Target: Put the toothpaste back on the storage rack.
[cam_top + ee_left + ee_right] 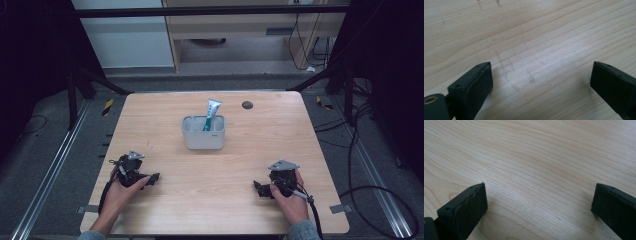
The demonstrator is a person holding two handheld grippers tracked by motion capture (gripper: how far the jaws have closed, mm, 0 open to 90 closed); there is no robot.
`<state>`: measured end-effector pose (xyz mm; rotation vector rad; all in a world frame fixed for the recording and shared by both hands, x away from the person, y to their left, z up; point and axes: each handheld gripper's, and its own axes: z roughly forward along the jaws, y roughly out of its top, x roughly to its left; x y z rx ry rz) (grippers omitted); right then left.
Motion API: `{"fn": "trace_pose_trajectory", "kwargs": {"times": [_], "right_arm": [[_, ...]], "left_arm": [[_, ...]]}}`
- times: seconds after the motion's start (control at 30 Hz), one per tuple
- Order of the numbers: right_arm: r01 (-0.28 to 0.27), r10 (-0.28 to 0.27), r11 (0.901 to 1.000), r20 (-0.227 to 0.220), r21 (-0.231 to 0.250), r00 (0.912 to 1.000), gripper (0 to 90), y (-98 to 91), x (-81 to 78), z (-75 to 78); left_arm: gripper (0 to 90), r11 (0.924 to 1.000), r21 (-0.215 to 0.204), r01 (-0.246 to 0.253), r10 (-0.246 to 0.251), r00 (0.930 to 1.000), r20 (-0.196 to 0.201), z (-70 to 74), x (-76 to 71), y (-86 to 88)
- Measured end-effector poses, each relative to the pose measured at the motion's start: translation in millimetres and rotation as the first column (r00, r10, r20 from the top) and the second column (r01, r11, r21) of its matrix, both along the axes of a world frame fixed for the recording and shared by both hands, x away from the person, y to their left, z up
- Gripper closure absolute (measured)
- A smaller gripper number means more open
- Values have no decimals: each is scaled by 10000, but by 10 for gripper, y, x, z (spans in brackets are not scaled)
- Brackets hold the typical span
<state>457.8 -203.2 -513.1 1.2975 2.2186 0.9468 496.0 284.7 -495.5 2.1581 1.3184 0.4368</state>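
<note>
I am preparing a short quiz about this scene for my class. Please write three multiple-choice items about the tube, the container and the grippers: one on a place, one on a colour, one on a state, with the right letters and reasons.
1. Where is the tube?
A. flat on the table
B. standing in the white container
C. in a gripper

2. What colour is the tube mainly?
A. red
B. yellow
C. teal and white

3. How do the jaws of the left gripper and right gripper stand?
A. wide apart, empty
B. shut on the tube
C. shut on the container

Answers: B, it leans up out of the container; C, teal body with white; A, bare table shows between both pairs of jaws.
</note>
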Motion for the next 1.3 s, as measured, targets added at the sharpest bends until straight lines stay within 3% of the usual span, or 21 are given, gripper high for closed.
{"fn": "trace_pose_trajectory", "kwargs": {"times": [0.43,0.73,1.03,1.2,1.3], "right_arm": [[-1,1,10000,0,0,10000,4,0,0,0],[2,-2,10000,-1,1,10000,4,0,0,0],[-2,2,10000,2,0,10000,4,0,0,0],[-3,3,10000,0,2,10000,4,0,-1,0],[15,-15,10000,4,3,10000,4,1,-2,0]], "left_arm": [[31,9995,-97,-291,293,9992,271,-20,96,80],[14,9998,72,-193,189,9982,572,-55,133,82],[0,9993,-322,-170,210,9916,1275,-126,135,125],[0,9994,-263,-209,241,9916,1270,-125,128,137],[0,9982,-275,-526,557,9904,1262,-124,132,148]]}}
